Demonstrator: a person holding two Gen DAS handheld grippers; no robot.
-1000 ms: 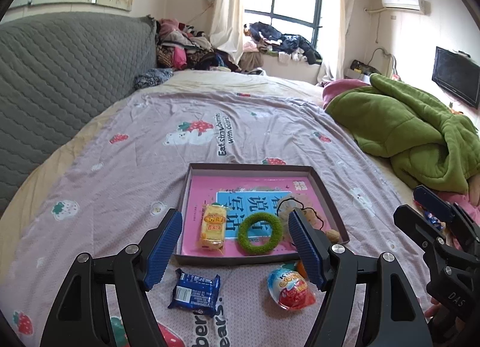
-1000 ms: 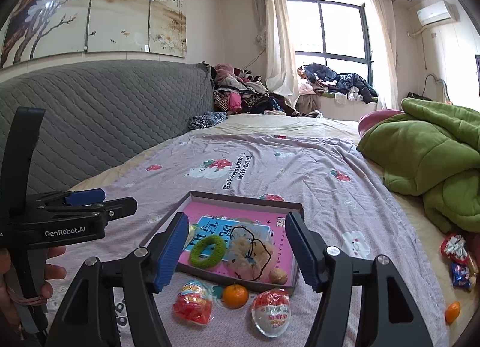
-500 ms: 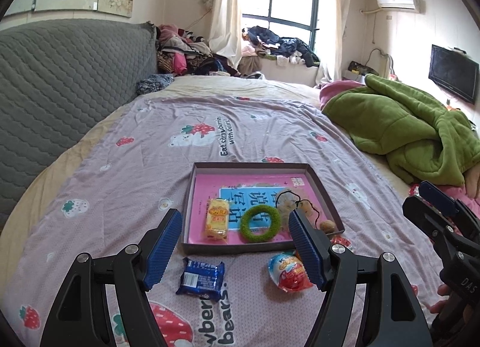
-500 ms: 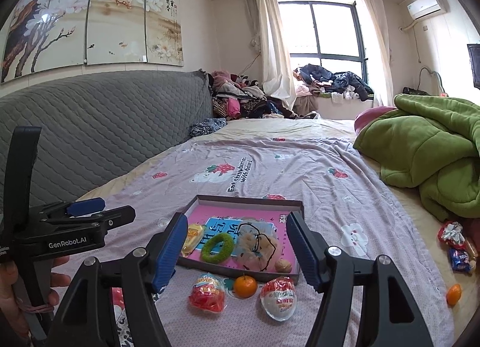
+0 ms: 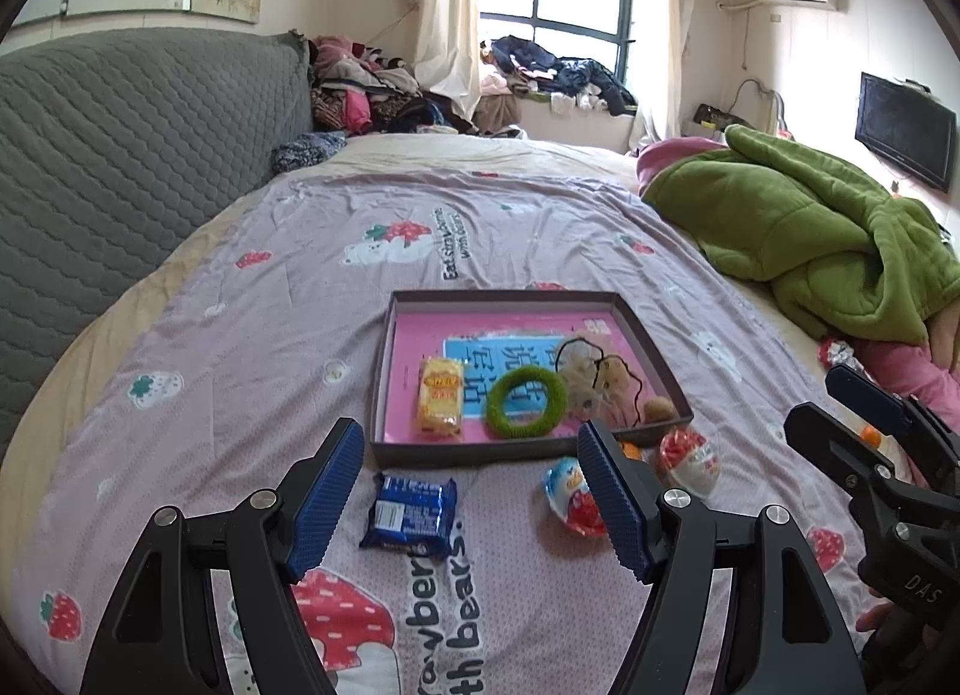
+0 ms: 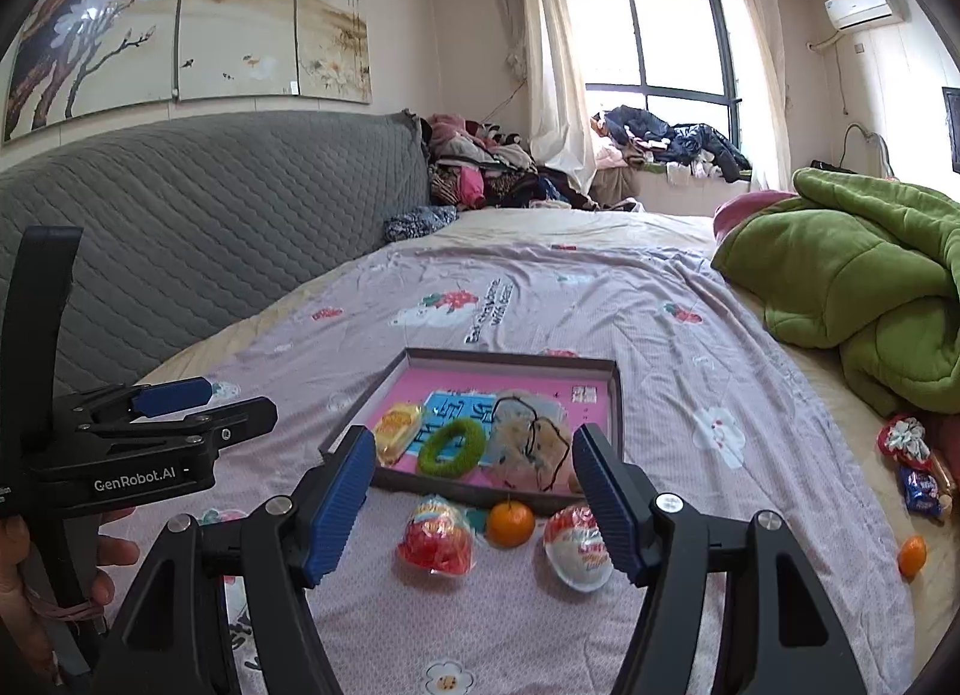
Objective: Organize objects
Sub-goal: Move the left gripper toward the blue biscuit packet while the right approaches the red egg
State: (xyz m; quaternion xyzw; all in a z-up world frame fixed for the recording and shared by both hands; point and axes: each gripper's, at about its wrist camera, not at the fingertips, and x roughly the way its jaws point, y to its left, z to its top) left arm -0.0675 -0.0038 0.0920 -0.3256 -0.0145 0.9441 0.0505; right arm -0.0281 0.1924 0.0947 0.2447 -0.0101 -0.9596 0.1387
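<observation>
A shallow dark tray (image 5: 648, 342) with a pink bottom lies on the bedspread and holds a yellow snack pack (image 5: 441, 394), a green ring (image 5: 526, 401), a fluffy hair tie with black cord (image 5: 591, 376) and a small brown nut (image 5: 658, 409). In front of it lie a blue biscuit pack (image 5: 410, 515), two surprise eggs (image 5: 571, 495) (image 5: 690, 460) and a tangerine (image 6: 510, 523). My left gripper (image 5: 474, 500) is open and empty, above the blue pack. My right gripper (image 6: 474, 506) is open and empty, above the eggs (image 6: 437, 536) (image 6: 579, 539) and tangerine.
A green quilt (image 5: 798, 233) is heaped on the right of the bed. Wrapped sweets (image 6: 912, 461) and another tangerine (image 6: 912, 554) lie at the right edge. A grey padded headboard (image 5: 120, 155) runs along the left. Clothes (image 5: 372, 95) pile at the far end.
Both grippers have drawn back and risen from the tray, so it looks smaller and more bedspread shows in front. Both stay open; no object has moved.
</observation>
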